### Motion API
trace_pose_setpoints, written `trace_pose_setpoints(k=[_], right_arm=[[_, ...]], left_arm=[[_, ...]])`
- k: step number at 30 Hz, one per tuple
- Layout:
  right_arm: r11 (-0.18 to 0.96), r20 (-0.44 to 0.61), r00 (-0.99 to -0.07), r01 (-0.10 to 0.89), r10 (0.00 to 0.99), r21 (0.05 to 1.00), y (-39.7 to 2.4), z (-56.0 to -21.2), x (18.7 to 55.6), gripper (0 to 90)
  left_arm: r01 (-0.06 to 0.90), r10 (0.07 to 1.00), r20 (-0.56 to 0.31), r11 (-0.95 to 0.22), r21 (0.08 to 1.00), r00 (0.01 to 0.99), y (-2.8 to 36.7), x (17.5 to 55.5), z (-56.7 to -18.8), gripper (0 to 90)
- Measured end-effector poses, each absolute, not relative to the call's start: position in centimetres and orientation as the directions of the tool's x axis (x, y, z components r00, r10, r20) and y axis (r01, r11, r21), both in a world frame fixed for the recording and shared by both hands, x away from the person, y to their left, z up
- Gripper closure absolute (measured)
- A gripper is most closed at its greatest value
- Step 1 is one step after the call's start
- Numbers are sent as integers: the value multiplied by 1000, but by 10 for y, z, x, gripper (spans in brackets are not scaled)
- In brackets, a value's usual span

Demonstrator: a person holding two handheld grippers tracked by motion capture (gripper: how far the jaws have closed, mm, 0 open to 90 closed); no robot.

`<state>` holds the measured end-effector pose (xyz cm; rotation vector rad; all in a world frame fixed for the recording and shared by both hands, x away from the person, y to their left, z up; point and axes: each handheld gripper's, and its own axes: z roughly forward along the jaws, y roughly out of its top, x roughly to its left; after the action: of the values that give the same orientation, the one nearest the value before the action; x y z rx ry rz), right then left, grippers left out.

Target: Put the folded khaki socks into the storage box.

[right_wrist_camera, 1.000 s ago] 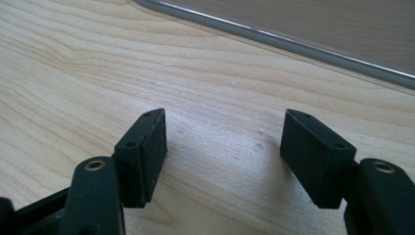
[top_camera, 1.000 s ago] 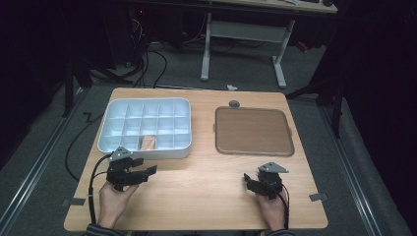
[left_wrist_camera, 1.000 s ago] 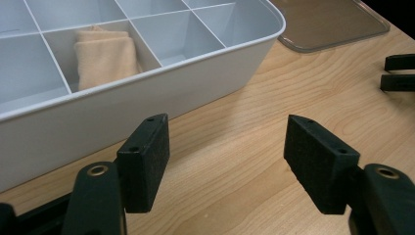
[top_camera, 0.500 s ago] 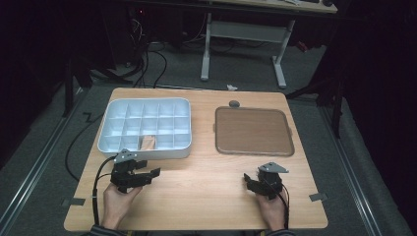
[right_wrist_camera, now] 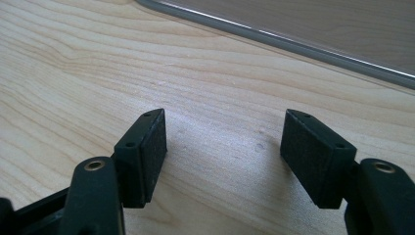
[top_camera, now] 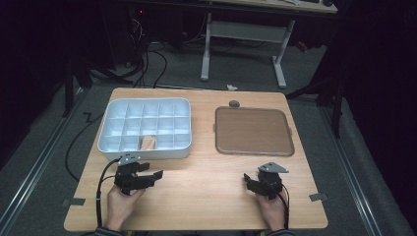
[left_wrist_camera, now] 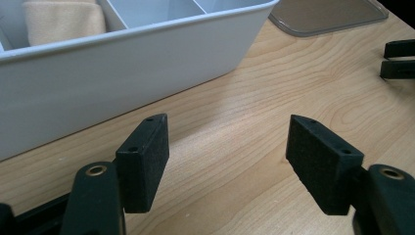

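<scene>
From the high view, a pale wooden table (top_camera: pixel 206 196) carries a white plastic organiser tray (top_camera: pixel 145 150) divided into many small compartments at its left and a flat brown square lid with rounded corners (top_camera: pixel 254 131) at its right, the two well apart. One compartment in the tray's near row holds a small beige block (top_camera: pixel 147 142); the others look bare. The left gripper (top_camera: pixel 153 175) lies just in front of the tray's near wall, its jaws spread and angled toward the table's middle, while the right gripper (top_camera: pixel 247 181) rests near the front edge, below the brown lid, jaws likewise spread with nothing between them. In the left gripper view, the two black pads (left_wrist_camera: pixel 144 159) stand wide apart over bare wood, the tray's white wall (left_wrist_camera: pixel 122 73) close ahead and the beige block (left_wrist_camera: pixel 63 19) visible over its rim at upper left. In the right gripper view, the pads (right_wrist_camera: pixel 147 152) are apart over bare wood grain, and the lid's translucent rim (right_wrist_camera: pixel 274 36) crosses the top. A likely risk is that the left gripper, so close to the light tray, nudges its wall when it lifts and shifts it. Reaching over the rim, a jaw could catch a divider and tip the block.
</scene>
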<state>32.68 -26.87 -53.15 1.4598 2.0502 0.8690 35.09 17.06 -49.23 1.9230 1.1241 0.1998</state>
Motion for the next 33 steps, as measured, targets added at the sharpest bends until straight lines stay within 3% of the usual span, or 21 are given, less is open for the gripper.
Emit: trace_pose_setpoints(k=[33], right_arm=[[232,-16,-321,646,947,727,-269,-531,327,338]], left_arm=[[657,794,-227,-265,706,564,152,358,-521,338]])
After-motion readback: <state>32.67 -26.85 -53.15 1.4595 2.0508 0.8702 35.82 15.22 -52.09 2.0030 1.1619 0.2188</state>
